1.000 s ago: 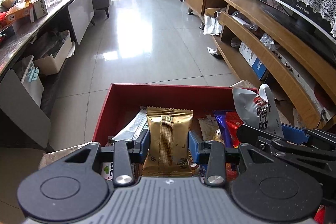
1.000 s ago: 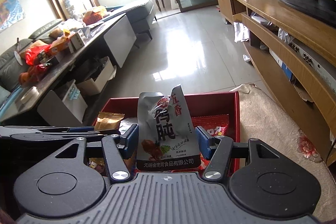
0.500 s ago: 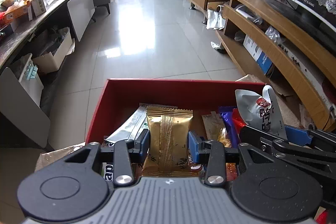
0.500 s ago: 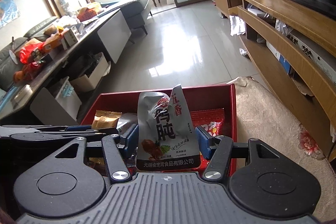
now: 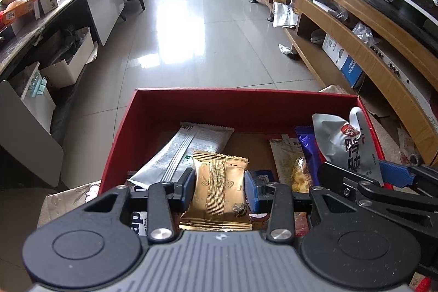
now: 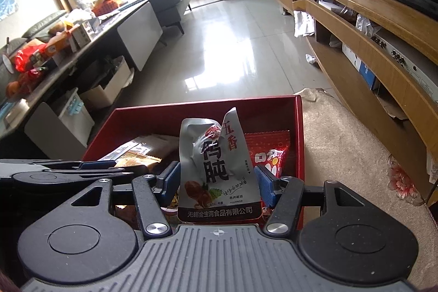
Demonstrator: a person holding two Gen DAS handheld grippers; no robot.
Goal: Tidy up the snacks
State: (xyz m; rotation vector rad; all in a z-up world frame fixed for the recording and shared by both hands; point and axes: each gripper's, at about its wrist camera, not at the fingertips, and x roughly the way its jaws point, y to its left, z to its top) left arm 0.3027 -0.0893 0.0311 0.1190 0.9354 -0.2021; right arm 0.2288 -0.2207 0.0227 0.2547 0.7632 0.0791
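1. Far left in the left wrist view there's a long dark table [image 5: 41, 26] piled with boxes and clutter, and a cardboard box [image 5: 71, 64] tucked under it.
2. The red box [image 5: 246, 100] sits right in front of both grippers, on a beige rug [image 6: 356, 155]. Snacks are already lying in it.
3. Left side of the box: a long silver packet [image 5: 191, 147] lying flat on the bottom.
4. The left gripper [image 5: 219, 186] is over the box, and its blue pads are squeezed tight onto a gold packet [image 5: 219, 182] that's standing upright between them.
5. Just right of that, a purple wrapper [image 5: 308, 144] and a clear bag with yellowish stuff, both down in the box.
6. The right gripper [image 6: 217, 181] is beside the left one, fingers clamped on a grey pouch [image 6: 216, 163] with big Chinese characters, held upright above the box's right half.
7. Behind the pouch, a red packet [image 6: 271, 147] is lying against the right wall.
8. Far right: wooden TV shelving [image 6: 369, 51].
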